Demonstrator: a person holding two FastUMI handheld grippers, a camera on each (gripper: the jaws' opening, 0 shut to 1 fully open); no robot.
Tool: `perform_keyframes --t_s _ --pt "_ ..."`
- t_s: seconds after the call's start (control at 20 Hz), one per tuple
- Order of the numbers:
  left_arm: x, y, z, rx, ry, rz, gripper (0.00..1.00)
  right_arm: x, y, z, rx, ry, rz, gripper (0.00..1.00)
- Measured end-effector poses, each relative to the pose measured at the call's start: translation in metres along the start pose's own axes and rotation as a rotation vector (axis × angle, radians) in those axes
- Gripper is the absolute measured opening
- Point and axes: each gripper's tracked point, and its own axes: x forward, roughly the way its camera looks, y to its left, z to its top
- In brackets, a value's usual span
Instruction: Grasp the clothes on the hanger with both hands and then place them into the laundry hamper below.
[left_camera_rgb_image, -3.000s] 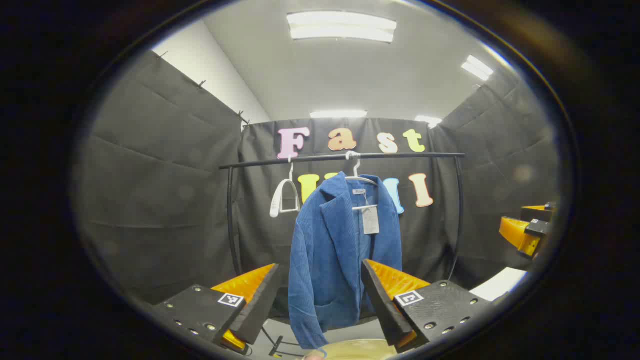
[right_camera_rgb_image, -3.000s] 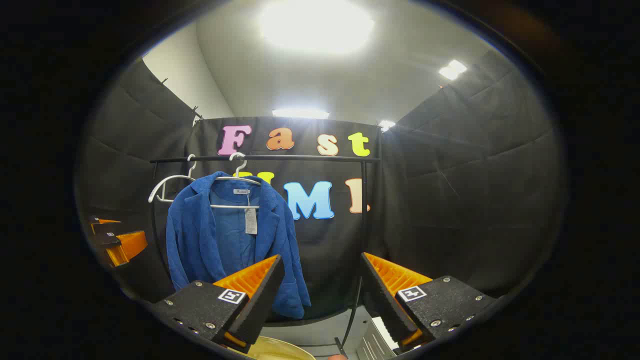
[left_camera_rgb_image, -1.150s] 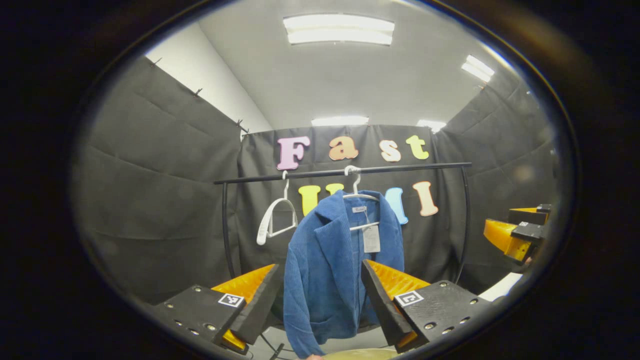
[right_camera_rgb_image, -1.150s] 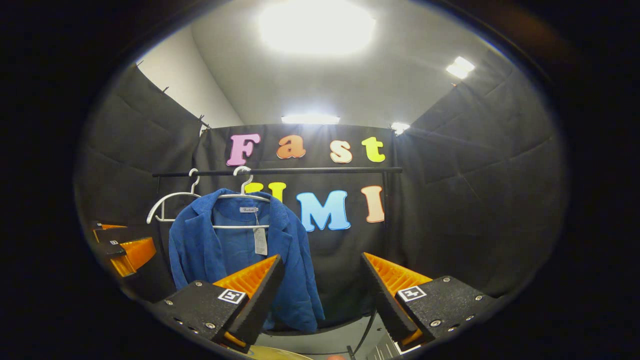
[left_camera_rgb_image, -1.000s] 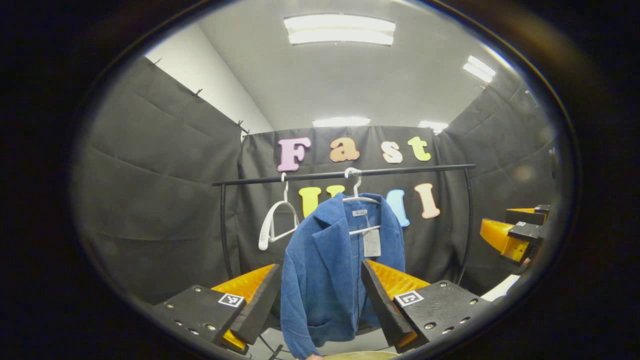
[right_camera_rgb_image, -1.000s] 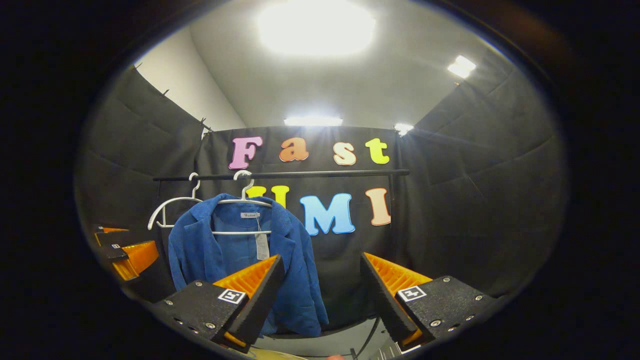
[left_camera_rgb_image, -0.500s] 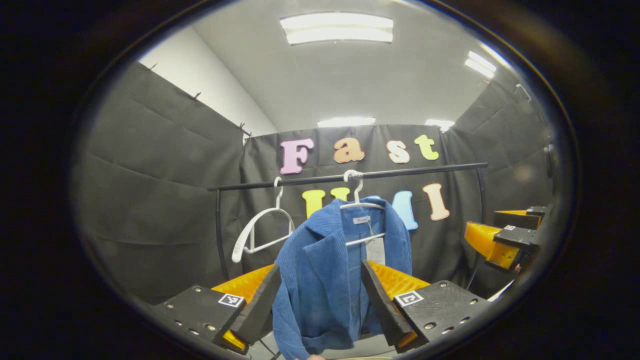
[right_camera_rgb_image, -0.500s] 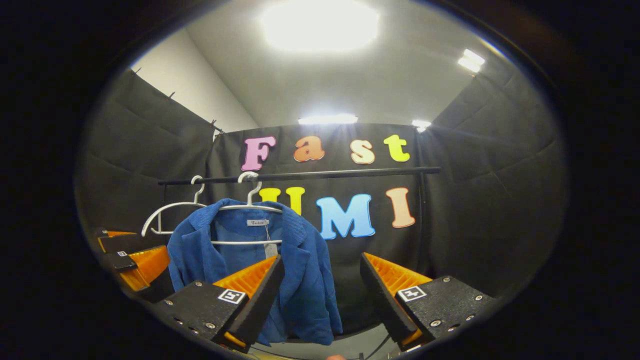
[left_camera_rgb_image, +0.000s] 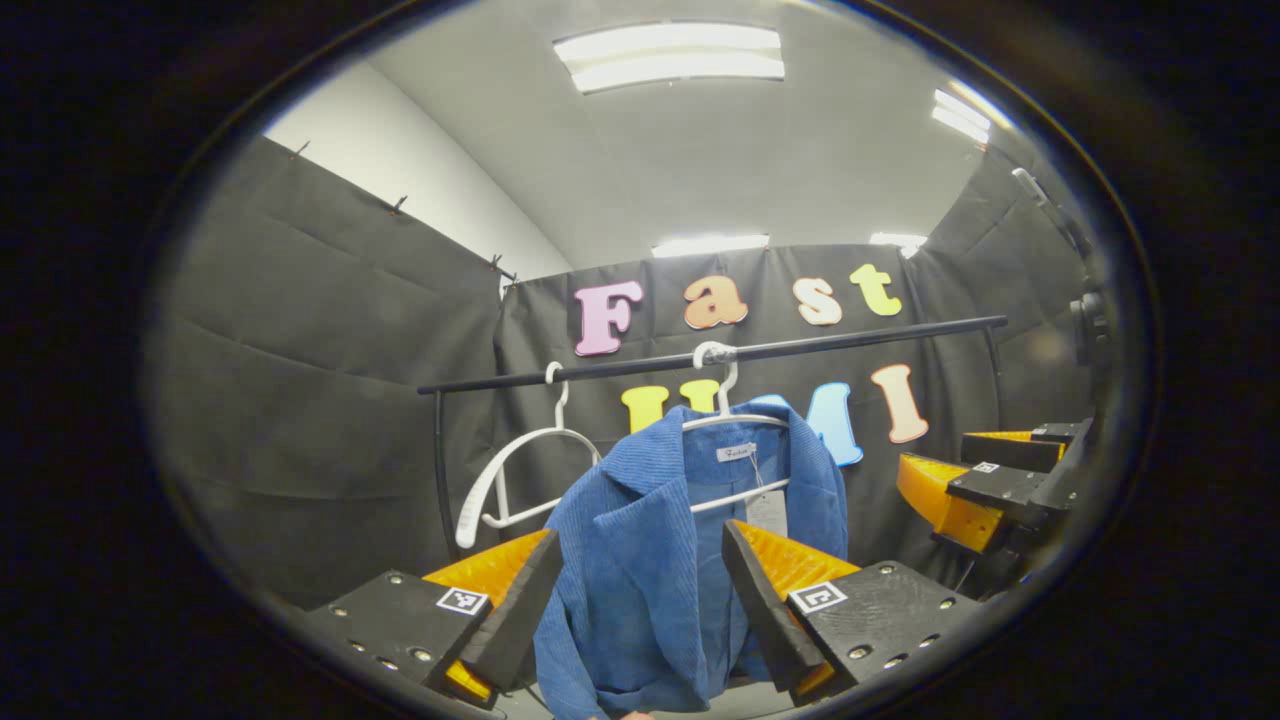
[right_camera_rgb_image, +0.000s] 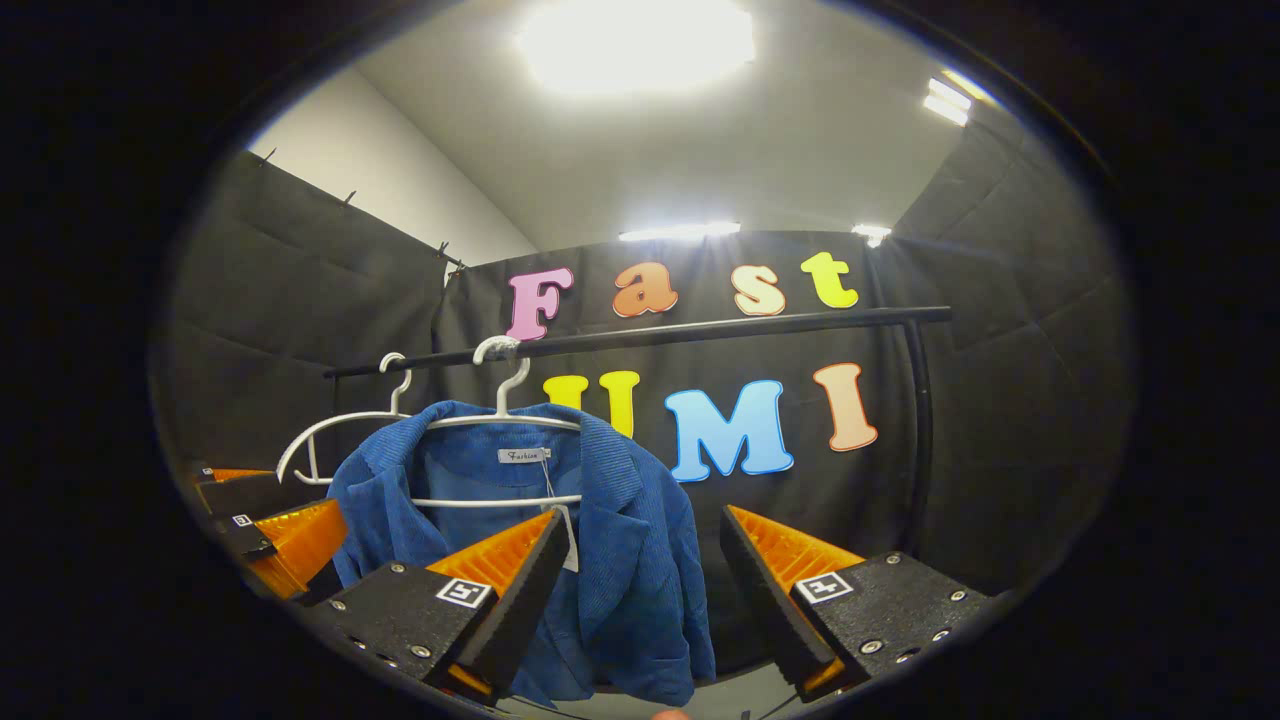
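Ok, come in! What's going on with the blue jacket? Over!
Both grippers, left and right, open. Jacket on its hanger, untouched. Nothing in the way.

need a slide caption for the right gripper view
Open right hand-held gripper faces a blue corduroy jacket on a white hanger, beside an empty hanger on the black rail.

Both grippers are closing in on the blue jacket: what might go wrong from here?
1. The blue jacket still hangs on its white hanger; pulling it could drag that hanger off the black rail.
2. The empty hanger beside it may get knocked.
3. With the left gripper and right gripper open, the price tag might get pinched instead.
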Motion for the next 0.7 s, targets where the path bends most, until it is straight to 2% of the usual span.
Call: perform_keyframes --t_s 0.7 --pt "0.054 -0.009 -0.032 0.020 0.052 0.119 0.92 0.089 0.012 -0.032 0.028 0.027 0.108 0.94"
